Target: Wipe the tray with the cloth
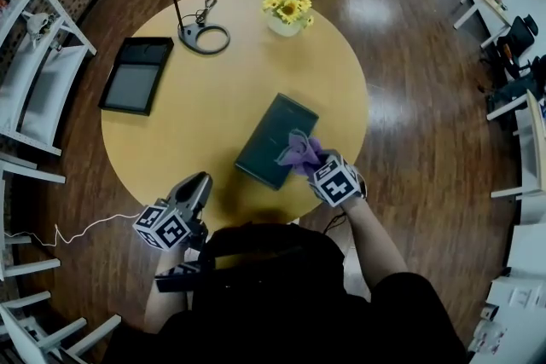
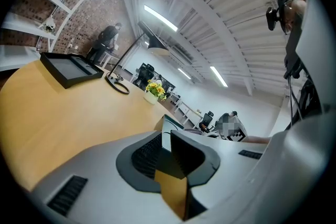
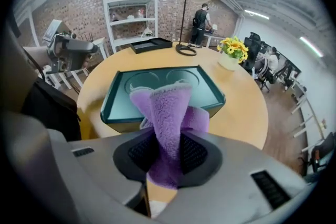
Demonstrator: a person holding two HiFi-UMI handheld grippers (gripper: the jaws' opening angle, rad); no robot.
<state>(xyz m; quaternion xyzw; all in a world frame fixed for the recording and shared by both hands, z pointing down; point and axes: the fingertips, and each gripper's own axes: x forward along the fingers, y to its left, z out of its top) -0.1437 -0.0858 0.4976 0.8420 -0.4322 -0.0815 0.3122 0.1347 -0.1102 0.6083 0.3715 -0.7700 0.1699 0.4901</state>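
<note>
Approach stage: parking the left gripper (image 1: 198, 182), fingers closed on nothing, at the near edge of the desk (image 1: 213, 89); hovering just over the near corner of the tray (image 1: 266, 139), with the cloth (image 1: 299, 151) pinched in the fingers of the right gripper (image 1: 317, 166). Probably needing next: lowering onto the tray, then sweeping across.

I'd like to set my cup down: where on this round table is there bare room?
Bare wood lies between the black tray, the lamp base and the green tray, and right of the flowers. The near edge is crowded: left gripper, right gripper holding the cloth.
</note>
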